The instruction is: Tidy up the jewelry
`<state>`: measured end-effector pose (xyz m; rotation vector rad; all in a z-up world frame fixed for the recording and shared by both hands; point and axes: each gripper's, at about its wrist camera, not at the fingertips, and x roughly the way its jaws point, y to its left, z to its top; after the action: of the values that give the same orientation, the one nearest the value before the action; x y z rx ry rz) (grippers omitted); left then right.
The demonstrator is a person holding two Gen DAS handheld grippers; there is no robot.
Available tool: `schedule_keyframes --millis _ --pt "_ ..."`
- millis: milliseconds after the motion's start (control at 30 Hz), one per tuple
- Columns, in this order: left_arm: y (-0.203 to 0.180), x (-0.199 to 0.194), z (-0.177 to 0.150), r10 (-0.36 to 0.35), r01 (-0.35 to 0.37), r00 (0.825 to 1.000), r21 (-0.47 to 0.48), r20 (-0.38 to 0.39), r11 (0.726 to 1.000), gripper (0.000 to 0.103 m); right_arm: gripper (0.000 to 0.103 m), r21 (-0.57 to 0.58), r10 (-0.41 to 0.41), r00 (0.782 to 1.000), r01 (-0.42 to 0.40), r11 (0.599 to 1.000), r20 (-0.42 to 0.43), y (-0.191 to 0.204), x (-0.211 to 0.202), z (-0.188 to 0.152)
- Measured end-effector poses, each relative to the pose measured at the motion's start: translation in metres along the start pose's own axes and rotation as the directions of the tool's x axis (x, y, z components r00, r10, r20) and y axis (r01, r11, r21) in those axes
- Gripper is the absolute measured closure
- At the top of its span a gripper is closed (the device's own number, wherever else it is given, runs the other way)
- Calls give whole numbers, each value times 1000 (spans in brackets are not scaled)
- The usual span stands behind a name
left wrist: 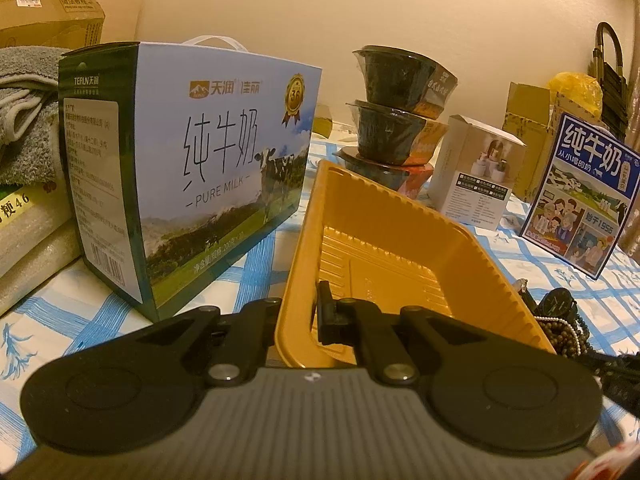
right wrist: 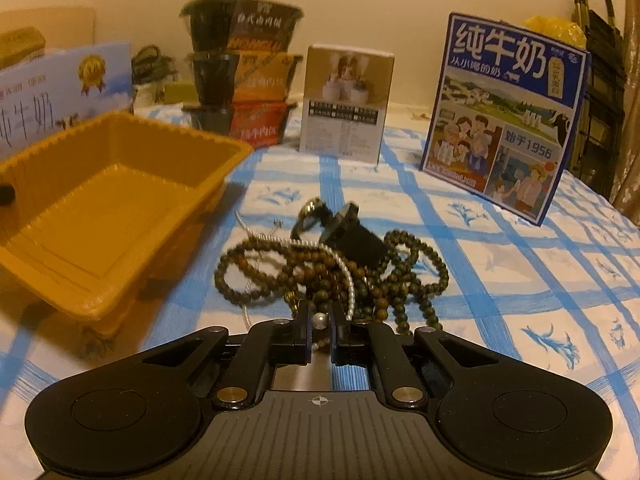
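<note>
An empty yellow plastic tray [left wrist: 392, 232] sits on the blue checked cloth; it also shows in the right wrist view [right wrist: 120, 184]. My left gripper [left wrist: 298, 312] is shut on the tray's near rim, one finger inside and one outside. A heap of jewelry lies right of the tray: brown bead strands [right wrist: 280, 268], a white pearl necklace [right wrist: 344, 276] and a black watch [right wrist: 352, 236]. My right gripper [right wrist: 320, 320] is shut on a pearl of the white necklace at the heap's near edge. The heap shows at the right edge of the left wrist view [left wrist: 560, 320].
A pure milk carton [left wrist: 192, 168] stands left of the tray. Stacked black bowls [right wrist: 240, 76], a small white box [right wrist: 344, 104] and a blue milk box [right wrist: 504, 116] stand behind. Folded towels and cardboard boxes lie at far left [left wrist: 28, 120].
</note>
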<state>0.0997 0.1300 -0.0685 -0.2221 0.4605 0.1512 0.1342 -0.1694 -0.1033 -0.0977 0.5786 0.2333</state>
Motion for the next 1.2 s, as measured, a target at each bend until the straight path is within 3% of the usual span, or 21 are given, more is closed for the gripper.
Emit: schedule_keyframes --millis 200,400,567,733,800,833,900,1033,1200 --pt "0 -1 0 0 0 1000 3 3 1000 98 95 106 123 989 -131 986 79 -1 -18 23" --pt "3 -6 3 5 -6 1000 8 10 1000 98 95 119 293 946 -310 943 141 20 -31 47" --pt "4 -14 4 11 -11 1000 17 15 1000 99 95 80 407 907 -416 906 110 49 -27 50" --pt "8 -20 5 20 -20 1000 16 18 1000 99 94 50 442 895 -445 894 50 69 -18 43" --pt "10 -22 5 24 -24 1000 15 16 1000 99 88 53 447 893 -449 892 42 72 -18 40" --pt "11 -23 5 25 -25 1000 14 16 1000 99 76 51 449 893 -450 891 44 71 -19 38" --pt "11 -24 5 30 -30 999 11 14 999 99 62 59 432 899 -436 898 66 68 -24 37" --pt "14 -26 3 35 -35 999 4 10 999 99 62 101 390 916 -398 912 94 49 -35 34" --pt "17 -27 4 39 -39 999 6 10 999 99 62 132 286 957 -289 948 38 17 -38 17"
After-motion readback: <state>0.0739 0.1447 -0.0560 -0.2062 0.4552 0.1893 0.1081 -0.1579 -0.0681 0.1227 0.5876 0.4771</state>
